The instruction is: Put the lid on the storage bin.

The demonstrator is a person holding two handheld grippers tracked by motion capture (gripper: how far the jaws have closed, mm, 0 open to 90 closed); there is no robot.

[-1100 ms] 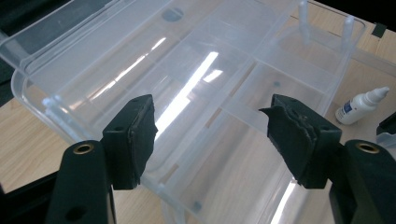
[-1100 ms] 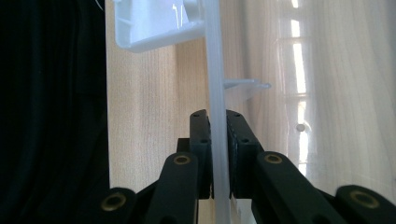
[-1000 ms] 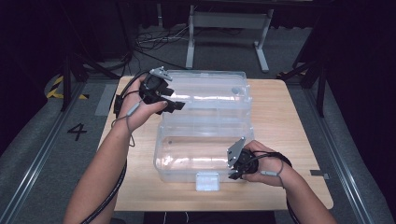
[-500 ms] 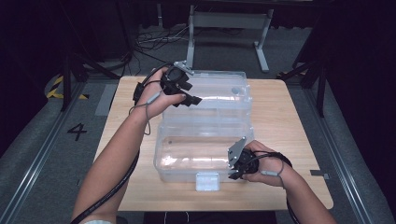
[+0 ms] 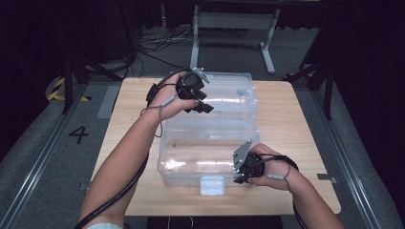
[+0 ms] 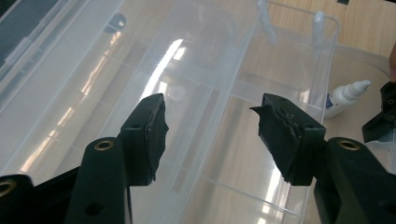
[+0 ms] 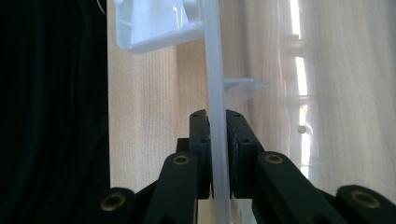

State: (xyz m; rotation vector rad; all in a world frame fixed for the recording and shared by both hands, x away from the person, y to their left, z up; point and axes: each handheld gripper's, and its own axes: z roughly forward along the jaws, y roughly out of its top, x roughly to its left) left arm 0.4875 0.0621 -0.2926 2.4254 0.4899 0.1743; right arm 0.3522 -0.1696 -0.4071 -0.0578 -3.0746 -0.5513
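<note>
My left gripper (image 5: 203,106) has slid further over the lid (image 5: 229,95), its empty jaws just narrowing to grab it, while my right gripper (image 5: 244,172) pinches the box (image 5: 191,160) front wall mid-table.

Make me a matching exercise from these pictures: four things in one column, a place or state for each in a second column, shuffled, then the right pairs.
Things:
1. left gripper
2. right gripper
3. small white bottle
4. white latch

Places or states:
A. lying on the wooden table beside the box
B. on the front wall of the clear box, at the near side
C. jaws apart, nothing between them, above the open lid
D. clamped on the thin front edge of the box

Pairs: 1-C, 2-D, 3-A, 4-B
</note>
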